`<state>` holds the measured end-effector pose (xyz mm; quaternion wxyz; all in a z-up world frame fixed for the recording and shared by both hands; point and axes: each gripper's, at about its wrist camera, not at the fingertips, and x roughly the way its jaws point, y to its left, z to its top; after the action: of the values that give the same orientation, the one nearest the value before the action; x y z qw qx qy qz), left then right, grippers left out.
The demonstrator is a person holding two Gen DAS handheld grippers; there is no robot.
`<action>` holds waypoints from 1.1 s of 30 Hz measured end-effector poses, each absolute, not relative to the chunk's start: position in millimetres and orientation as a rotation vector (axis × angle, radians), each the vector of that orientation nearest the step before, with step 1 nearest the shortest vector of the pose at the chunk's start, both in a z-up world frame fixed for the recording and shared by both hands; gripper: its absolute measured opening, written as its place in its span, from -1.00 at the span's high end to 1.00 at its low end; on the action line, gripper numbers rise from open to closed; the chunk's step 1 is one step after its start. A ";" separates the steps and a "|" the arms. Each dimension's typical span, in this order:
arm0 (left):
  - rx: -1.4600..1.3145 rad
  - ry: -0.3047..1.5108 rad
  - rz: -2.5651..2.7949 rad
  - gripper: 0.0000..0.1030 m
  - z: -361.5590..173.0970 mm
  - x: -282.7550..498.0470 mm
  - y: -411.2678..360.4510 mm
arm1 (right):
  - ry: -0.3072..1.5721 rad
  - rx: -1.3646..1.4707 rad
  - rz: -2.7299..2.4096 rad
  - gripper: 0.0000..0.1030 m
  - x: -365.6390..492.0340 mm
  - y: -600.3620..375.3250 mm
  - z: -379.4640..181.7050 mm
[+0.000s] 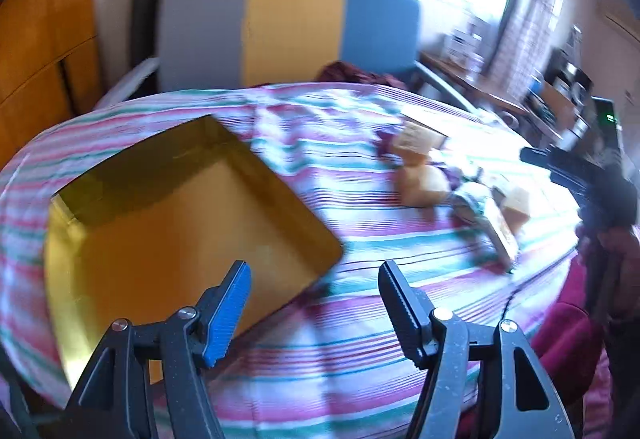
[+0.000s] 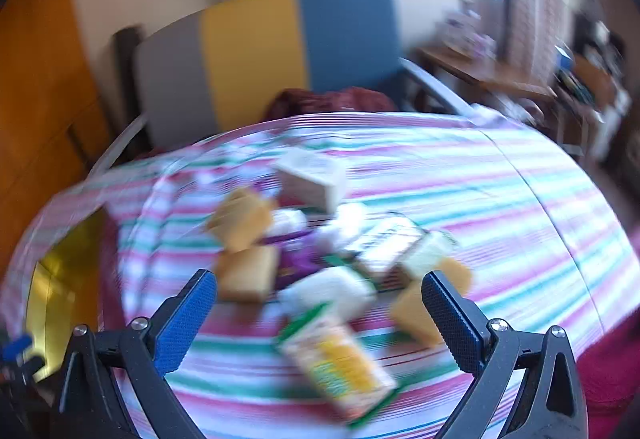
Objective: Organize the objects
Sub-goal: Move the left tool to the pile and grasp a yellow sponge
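Right gripper (image 2: pixel 320 313) spread, empty | left gripper (image 1: pixel 314 303) spread, empty, near gold tray (image 1: pixel 72 239) | green-yellow packet (image 2: pixel 340 363) seems light, crushable; grip across narrow sides

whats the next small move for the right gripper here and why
Probably ease the right gripper down onto one item in the pile, likely the green and yellow packet nearest it. Its jaws stand open with nothing between them, the items still lie loose on the striped cloth, and the gold tray looks empty, with the left gripper open beside it.
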<state>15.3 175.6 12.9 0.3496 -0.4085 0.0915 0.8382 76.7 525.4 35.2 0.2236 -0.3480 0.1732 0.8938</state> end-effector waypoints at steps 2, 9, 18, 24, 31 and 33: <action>-1.054 0.254 2.123 -0.29 13.1 15.1 195.1 | 0.533 -0.936 2.427 -1.00 83.9 544.6 28.2; -1.091 0.310 2.011 -0.29 -2.2 7.1 267.9 | 0.793 -0.918 2.364 -1.00 96.3 575.4 10.1; -1.220 0.311 1.910 -0.43 -32.9 -21.1 350.9 | 0.824 -0.932 2.426 -1.00 91.0 571.0 11.0; -1.220 0.370 1.906 -0.63 -46.2 -32.9 391.8 | 0.840 -0.928 2.453 -1.00 90.1 571.8 11.6; -1.284 0.419 1.889 -0.25 -75.4 -50.8 418.1 | 0.876 -0.915 2.472 -1.00 91.5 576.3 12.2; -1.266 0.370 1.892 -0.21 -71.3 -50.7 409.6 | 0.894 -0.921 2.481 -1.00 91.6 577.4 11.4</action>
<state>-50.7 409.6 -71.3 0.4056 -0.5016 0.1468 0.7499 91.6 577.4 11.4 0.1731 -0.3246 0.3153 0.8748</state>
